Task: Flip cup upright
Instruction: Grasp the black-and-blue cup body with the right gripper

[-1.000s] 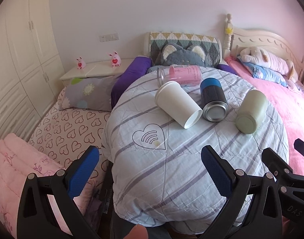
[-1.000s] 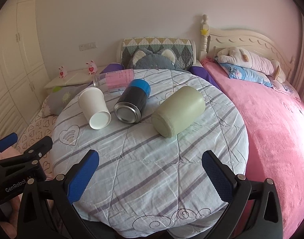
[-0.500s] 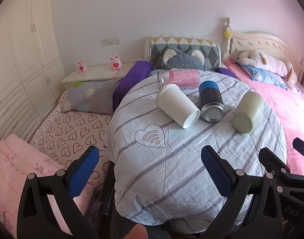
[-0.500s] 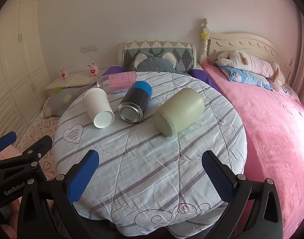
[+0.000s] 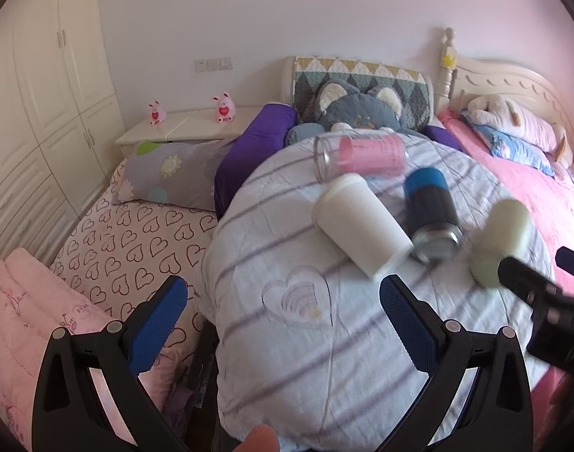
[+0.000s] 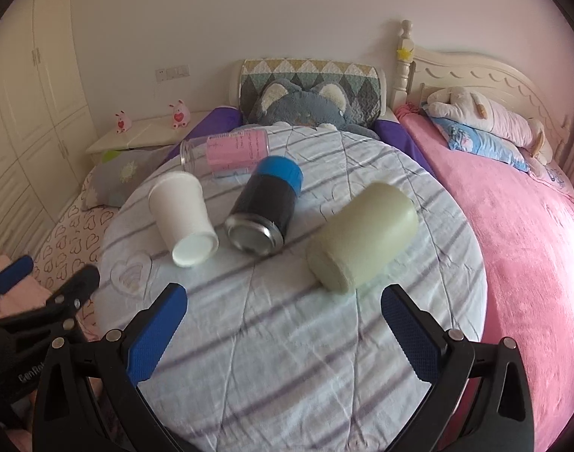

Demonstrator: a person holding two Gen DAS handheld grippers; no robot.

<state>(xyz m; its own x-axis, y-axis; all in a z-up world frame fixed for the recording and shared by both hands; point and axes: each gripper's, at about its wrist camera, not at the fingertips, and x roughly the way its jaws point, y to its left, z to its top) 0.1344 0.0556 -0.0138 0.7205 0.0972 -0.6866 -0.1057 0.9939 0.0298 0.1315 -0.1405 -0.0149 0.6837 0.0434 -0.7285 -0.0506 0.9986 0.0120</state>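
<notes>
Several cups lie on their sides on a round table with a striped cloth (image 6: 287, 339). A white paper cup (image 6: 183, 216) (image 5: 360, 224) lies at the left. A black and blue metal cup (image 6: 264, 205) (image 5: 432, 213) is beside it. A pale green cup (image 6: 362, 237) (image 5: 501, 241) lies at the right. A clear cup with a pink label (image 6: 226, 150) (image 5: 362, 154) lies at the back. My left gripper (image 5: 283, 320) is open and empty near the table's front left. My right gripper (image 6: 283, 320) is open and empty, just in front of the green cup.
A bed with a pink blanket (image 6: 532, 245) lies to the right of the table. A bed with a heart-print sheet (image 5: 136, 233) lies to the left. A grey plush cat (image 6: 302, 109) sits behind the table. White wardrobes (image 5: 42, 94) line the left wall.
Both grippers have moved forward toward the table, so the cups look larger and nearer. The cups have not moved. Both grippers stay open.
</notes>
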